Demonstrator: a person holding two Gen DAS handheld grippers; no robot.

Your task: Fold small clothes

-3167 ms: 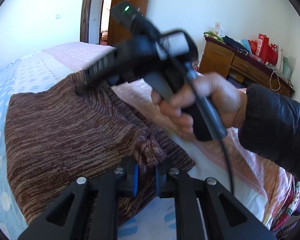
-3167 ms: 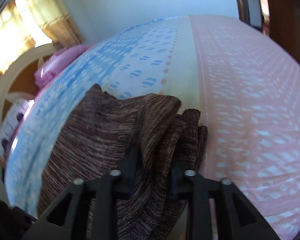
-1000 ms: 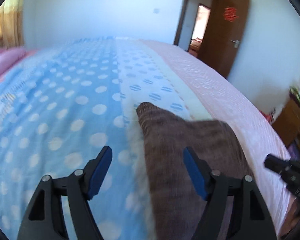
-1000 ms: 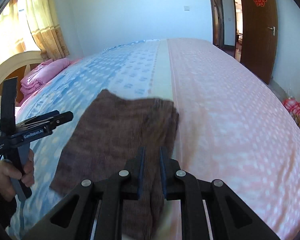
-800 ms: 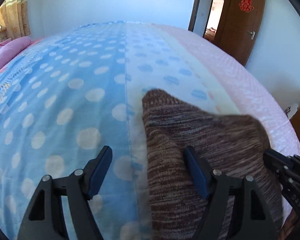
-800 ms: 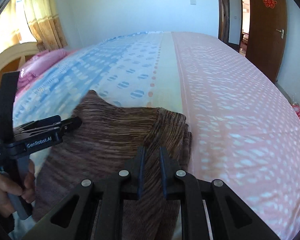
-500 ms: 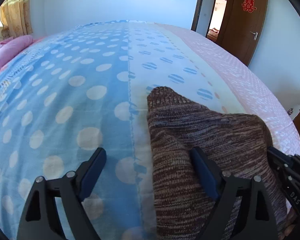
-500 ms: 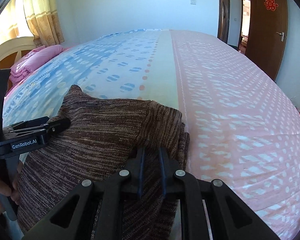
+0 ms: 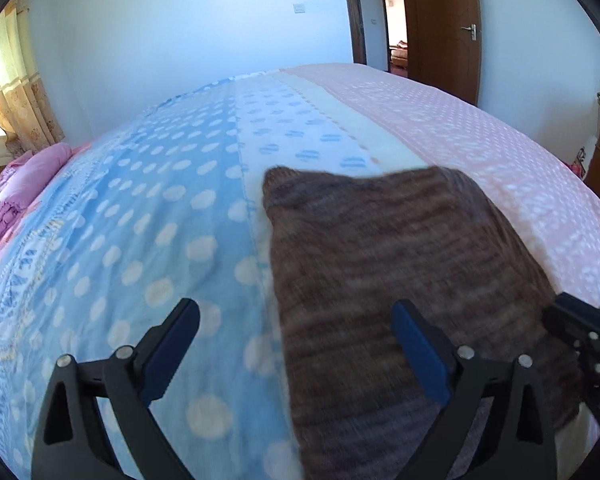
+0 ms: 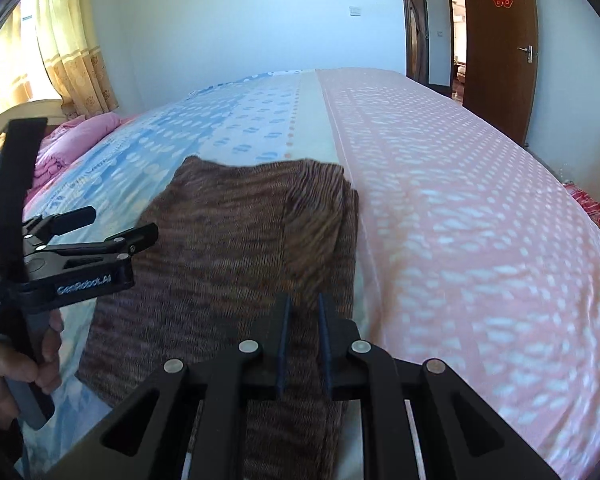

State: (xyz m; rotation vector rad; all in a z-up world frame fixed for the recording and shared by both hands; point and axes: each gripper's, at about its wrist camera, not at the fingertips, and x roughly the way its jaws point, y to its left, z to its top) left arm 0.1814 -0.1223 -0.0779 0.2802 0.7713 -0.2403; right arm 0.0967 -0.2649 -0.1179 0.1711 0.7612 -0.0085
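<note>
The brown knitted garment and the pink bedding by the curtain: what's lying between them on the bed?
Nothing but bare blue dotted bedspread between the brown knitted garment and the pink bedding, in the left wrist view.

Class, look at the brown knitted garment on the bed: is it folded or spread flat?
Folded. The brown garment lies doubled on the bed, a second layer showing along its right edge.

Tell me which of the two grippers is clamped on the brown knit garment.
The right gripper: its narrow jaws pinch the brown knit garment. The left gripper stands wide open, its pads clear of the cloth.
</note>
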